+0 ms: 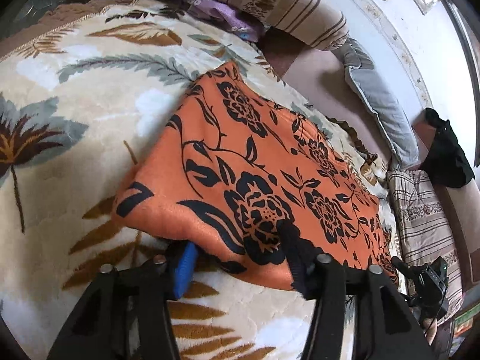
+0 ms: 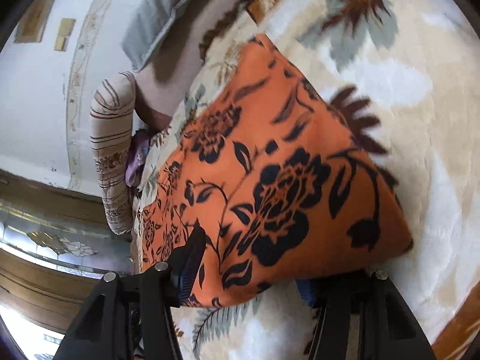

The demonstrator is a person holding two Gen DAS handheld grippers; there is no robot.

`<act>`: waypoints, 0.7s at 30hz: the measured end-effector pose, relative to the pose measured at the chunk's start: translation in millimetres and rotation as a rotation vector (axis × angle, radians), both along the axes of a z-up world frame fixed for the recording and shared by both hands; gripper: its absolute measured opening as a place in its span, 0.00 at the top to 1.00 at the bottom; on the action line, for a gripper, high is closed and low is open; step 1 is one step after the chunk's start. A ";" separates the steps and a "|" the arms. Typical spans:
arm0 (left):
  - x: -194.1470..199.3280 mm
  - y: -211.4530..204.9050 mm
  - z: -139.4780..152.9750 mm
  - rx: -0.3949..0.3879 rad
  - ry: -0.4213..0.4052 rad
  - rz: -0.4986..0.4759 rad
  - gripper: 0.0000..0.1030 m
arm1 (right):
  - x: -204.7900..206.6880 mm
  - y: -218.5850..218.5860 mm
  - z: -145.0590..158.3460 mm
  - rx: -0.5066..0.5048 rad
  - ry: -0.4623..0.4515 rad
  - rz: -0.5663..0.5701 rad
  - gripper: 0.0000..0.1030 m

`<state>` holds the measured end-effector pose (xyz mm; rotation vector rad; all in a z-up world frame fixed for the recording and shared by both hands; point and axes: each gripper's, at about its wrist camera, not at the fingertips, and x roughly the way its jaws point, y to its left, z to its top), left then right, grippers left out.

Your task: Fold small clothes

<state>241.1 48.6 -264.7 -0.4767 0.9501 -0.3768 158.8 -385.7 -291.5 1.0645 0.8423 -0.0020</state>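
Observation:
An orange cloth with black flowers [image 1: 255,156] lies folded flat on a cream leaf-patterned blanket [image 1: 90,96]. My left gripper [image 1: 240,262] has the cloth's near edge between its fingers. Its blue pad [image 1: 186,270] sits under the edge and the other finger [image 1: 292,249] presses on top. In the right wrist view the same cloth [image 2: 285,150] is blurred, and its near edge is raised off the blanket [image 2: 426,150]. My right gripper [image 2: 249,273] is shut on that edge, one finger [image 2: 193,249] above the cloth and the other below it.
A striped rolled quilt [image 1: 270,3] and a purple garment [image 1: 222,15] lie at the bed's far end. A grey cushion [image 1: 381,108], a black garment [image 1: 447,150] and a striped folded quilt [image 1: 420,216] sit along the white wall [image 1: 405,15].

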 end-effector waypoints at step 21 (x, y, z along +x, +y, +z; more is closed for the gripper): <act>-29.8 -9.1 35.3 0.007 -0.147 -0.080 0.86 | 3.5 17.6 52.0 -0.467 -0.060 -0.051 0.79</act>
